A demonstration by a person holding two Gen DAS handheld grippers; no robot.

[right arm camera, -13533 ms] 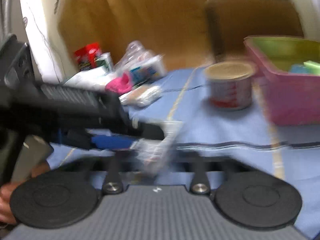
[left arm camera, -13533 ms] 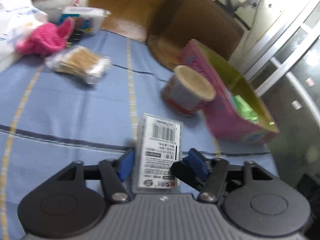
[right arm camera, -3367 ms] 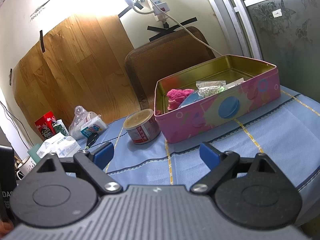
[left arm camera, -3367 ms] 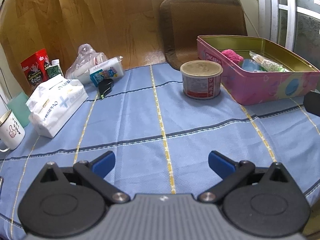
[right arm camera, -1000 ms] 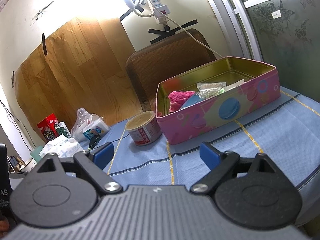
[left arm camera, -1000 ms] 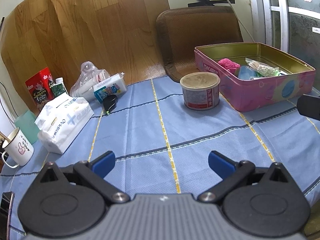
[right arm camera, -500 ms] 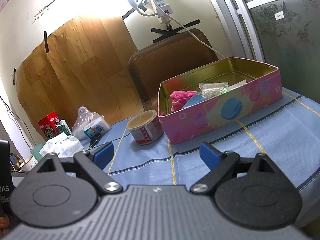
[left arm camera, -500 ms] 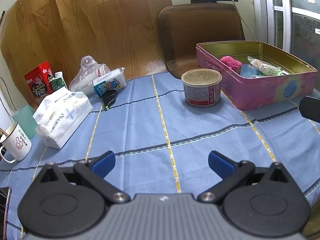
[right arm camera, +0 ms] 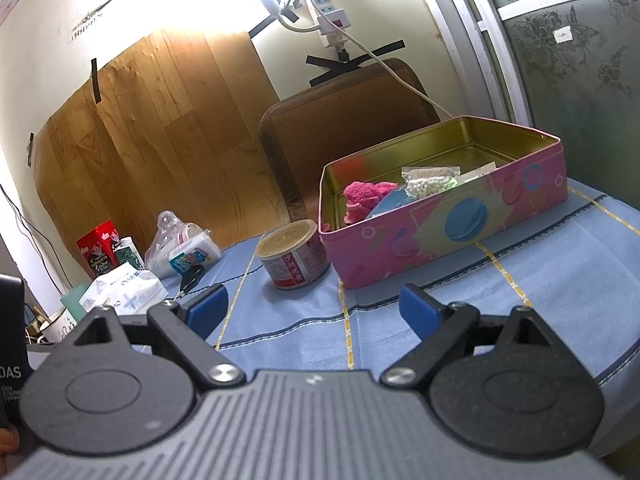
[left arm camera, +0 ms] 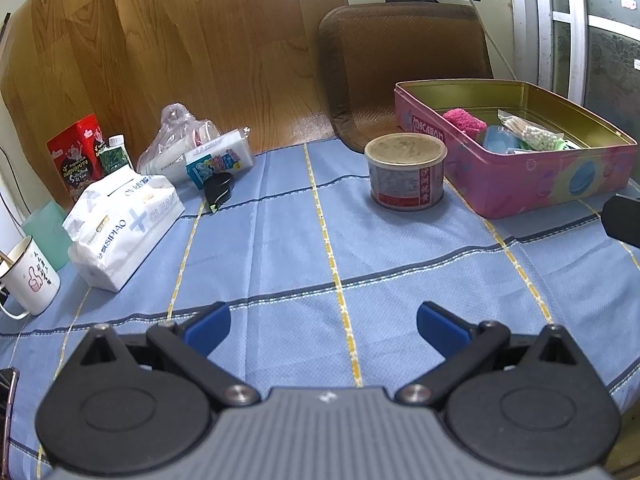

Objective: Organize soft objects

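A pink tin box (left arm camera: 532, 184) stands at the right of the blue tablecloth; it also shows in the right wrist view (right arm camera: 460, 224). Inside it lie a pink fluffy cloth (left arm camera: 466, 120) (right arm camera: 366, 196), a bag of cotton swabs (left arm camera: 534, 136) (right arm camera: 430, 180) and a blue item (left arm camera: 496, 142). My left gripper (left arm camera: 323, 326) is open and empty, low over the cloth, well short of the box. My right gripper (right arm camera: 312, 308) is open and empty, in front of the box.
A round can (left arm camera: 406, 178) (right arm camera: 292, 254) stands left of the box. At the left are a tissue pack (left arm camera: 120, 224), a mug (left arm camera: 28, 280), a plastic bag of items (left arm camera: 180, 144), a red packet (left arm camera: 76, 156) and a black clip (left arm camera: 218, 190). A brown chair back (left arm camera: 404, 68) rises behind the table.
Both grippers stay open and empty. The views shift only slightly over the last second. 13.5 s ago the left gripper held a flat pack, and the pink cloth and swabs lay on the table.
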